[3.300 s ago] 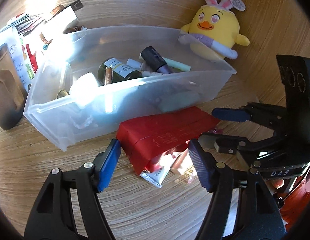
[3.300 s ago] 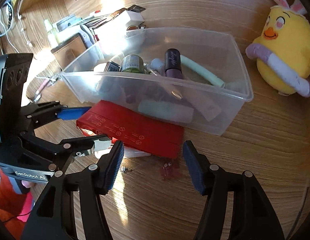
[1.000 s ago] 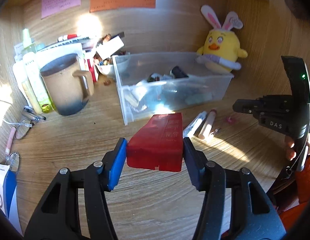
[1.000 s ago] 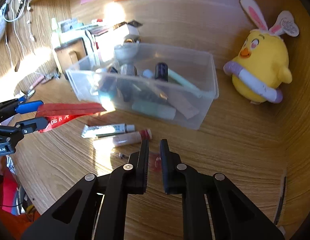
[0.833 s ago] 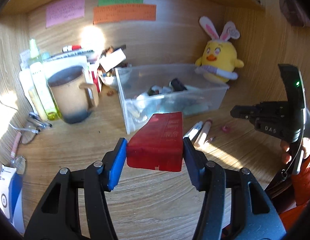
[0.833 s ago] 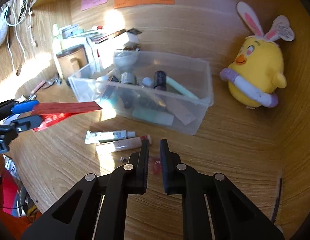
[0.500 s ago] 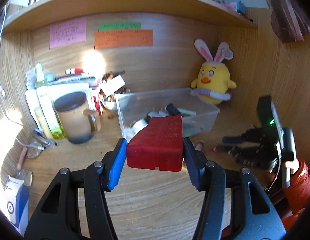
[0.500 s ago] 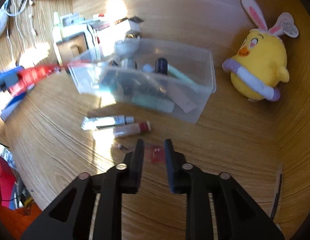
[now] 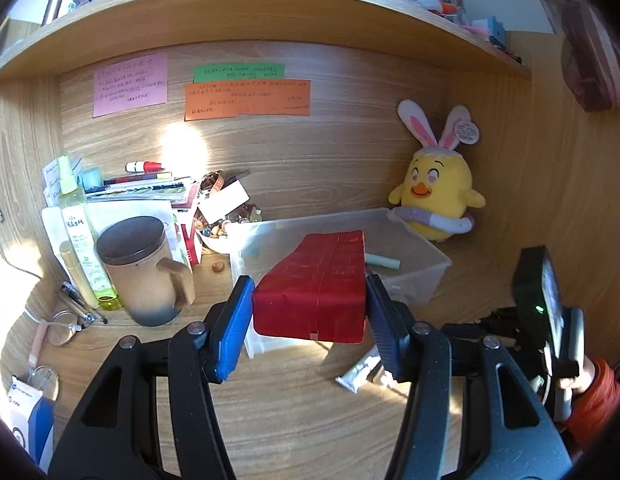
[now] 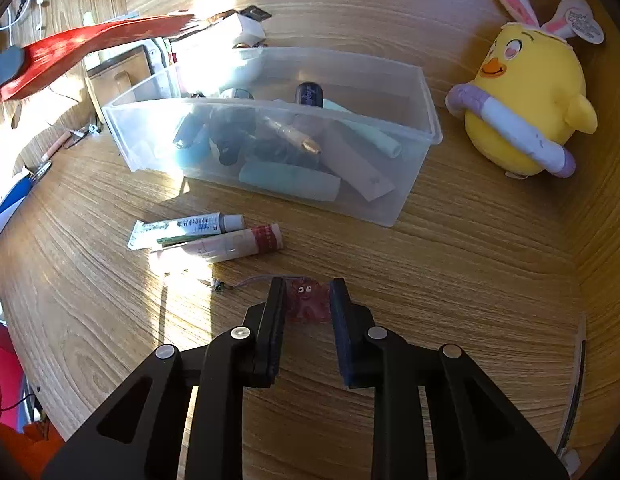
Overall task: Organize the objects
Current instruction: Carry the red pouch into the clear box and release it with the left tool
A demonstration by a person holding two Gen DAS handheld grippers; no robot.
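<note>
Red and flat, the box [image 9: 315,294] is clamped between the blue pads of the left gripper [image 9: 308,322], held in the air above the wooden desk [image 9: 302,412] in front of the clear plastic bin [image 10: 419,92]. Its glossy wrapping shows faint printed marks and a seam down the middle; from the right wrist view it looks thin and long. The right gripper [image 10: 308,300] sits low on the desk, its fingers slightly apart on either side of a small pink translucent charm [image 10: 308,300] with 2 tiny eyes, not visibly squeezing it. Nearby lie 2 tubes [image 10: 206,236] side by side. A yellow chick plush [image 10: 525,104] sits right of the bin.
</note>
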